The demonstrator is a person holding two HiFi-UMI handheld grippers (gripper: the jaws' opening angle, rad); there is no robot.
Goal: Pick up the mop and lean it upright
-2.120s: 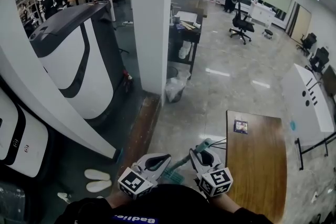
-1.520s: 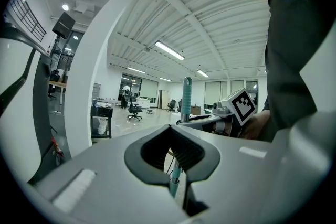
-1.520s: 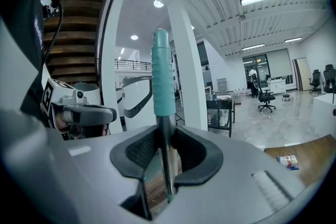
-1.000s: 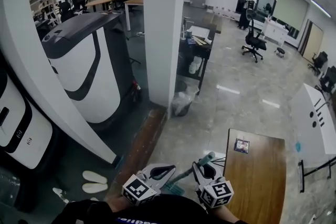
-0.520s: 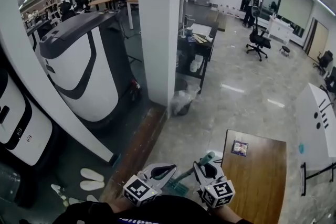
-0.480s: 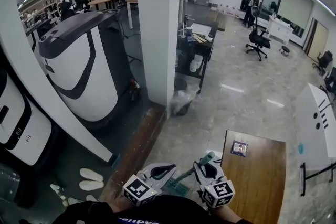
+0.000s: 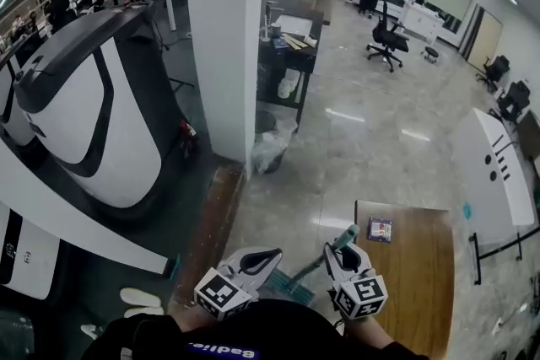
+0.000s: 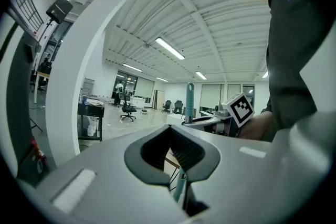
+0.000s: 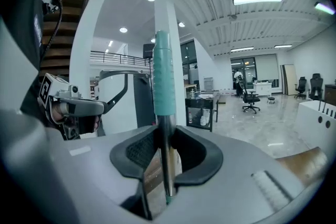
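- Head view: left gripper (image 7: 256, 260) and right gripper (image 7: 342, 252) carry the mop (image 7: 309, 267) low in front of the person. Its pole slants and its teal head sits nearest the body; two grips likely steady the long pole. Ahead, a white pillar (image 7: 224, 38) offers a surface to lean it against. At the pillar's foot a waste bin (image 7: 268, 149) wears a loose plastic liner, its contents unseen. The black cart (image 7: 287, 55) behind holds papers on top and white items below.
- Left gripper view: jaws are drawn together on the pole's lower stretch.
- Right gripper view: pads clamp the steel shaft (image 9: 167, 165) just under the teal grip sleeve (image 9: 161, 73), which stands upright.
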